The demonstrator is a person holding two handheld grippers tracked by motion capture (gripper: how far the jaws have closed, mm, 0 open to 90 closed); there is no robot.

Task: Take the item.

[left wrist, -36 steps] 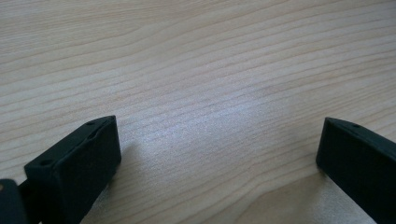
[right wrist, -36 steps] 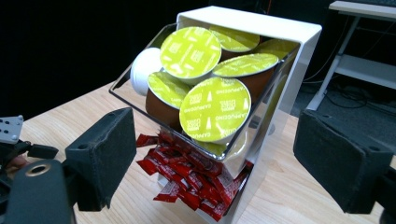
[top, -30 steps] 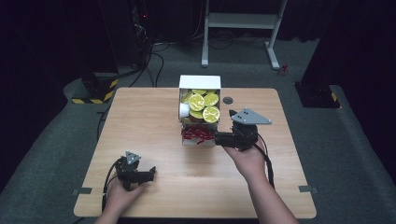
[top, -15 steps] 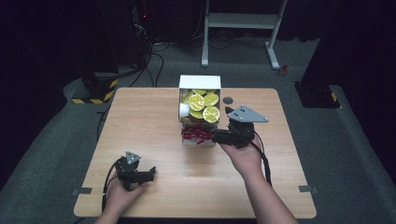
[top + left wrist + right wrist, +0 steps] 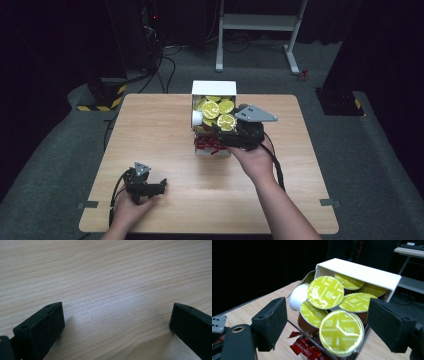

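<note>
Wooden table (image 5: pixel 165 130): right gripper (image 5: pixel 325 325), jaws closing yet still apart, should straddle the nearest capsule (image 5: pixel 341 332) squarely; left gripper (image 5: pixel 146 184) wide open

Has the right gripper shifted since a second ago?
Yes. The right gripper has crept left, toward the coffee capsules in the white holder; its jaws have just been closing, nothing between them.

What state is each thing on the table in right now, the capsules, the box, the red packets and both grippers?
Coffee capsules: sealed with yellow-green foil lids, heaped in the holder; one lies with its white bottom outward.
White box: open-fronted, holding more capsules.
Red packets: piled under the capsules.
Right gripper: jaws apart at the capsules, having just closed a little, pressing on nothing.
Left gripper: open over bare table.
</note>
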